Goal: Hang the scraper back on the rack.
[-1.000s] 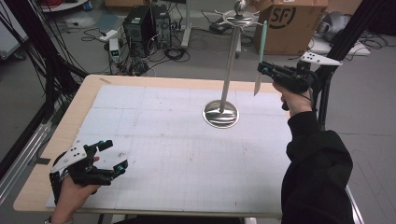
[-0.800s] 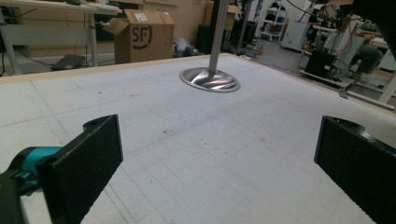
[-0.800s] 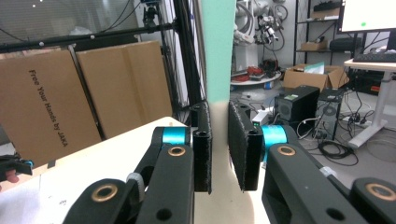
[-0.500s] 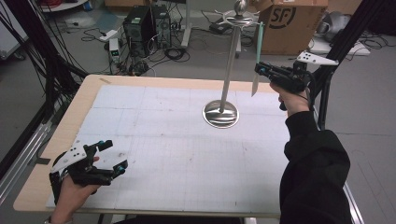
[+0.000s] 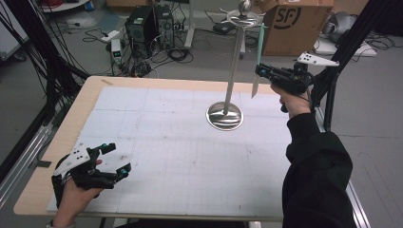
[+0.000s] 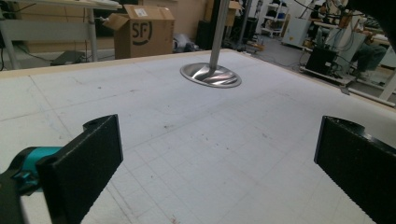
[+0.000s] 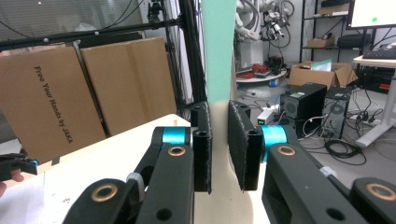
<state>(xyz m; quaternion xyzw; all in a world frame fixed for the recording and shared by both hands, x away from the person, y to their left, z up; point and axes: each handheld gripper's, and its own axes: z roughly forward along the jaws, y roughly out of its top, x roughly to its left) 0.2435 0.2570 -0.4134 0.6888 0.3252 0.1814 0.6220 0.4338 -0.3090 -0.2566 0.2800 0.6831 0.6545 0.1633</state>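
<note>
At the near left corner of the tabletop [image 5: 142,118] my left gripper [image 5: 119,160] rests low, jaws spread wide and released, nothing between them; in the left gripper view the bare sheet runs out ahead to the stand's round steel base [image 6: 211,74]. This gripper is well apart from the work, and I judge it has no part in the coming move.

Farther off, at the far right edge, my right gripper [image 5: 259,71] is raised above the tabletop, its jaws clenched on a slim two-tone strip [image 5: 258,59]. The strip stands nearly upright: a pale pointed end hangs below the jaws and a green end rises above them. In the right gripper view the strip [image 7: 218,56] fills the narrow gap between the pads [image 7: 203,144], gripped close to where pale meets green.

Beyond and to the left of the strip stands the stand [image 5: 234,71], a tall steel pole with a ringed top and a ball finial. The strip's long axis runs almost parallel to the pole, just beside it but apart, its green tip near the level of the ring [image 5: 243,19]. As I read it, the next move turns on that small sideways gap: the strip must travel left toward the ring, and my right hand [image 5: 291,97] is by far the nearer.
</note>
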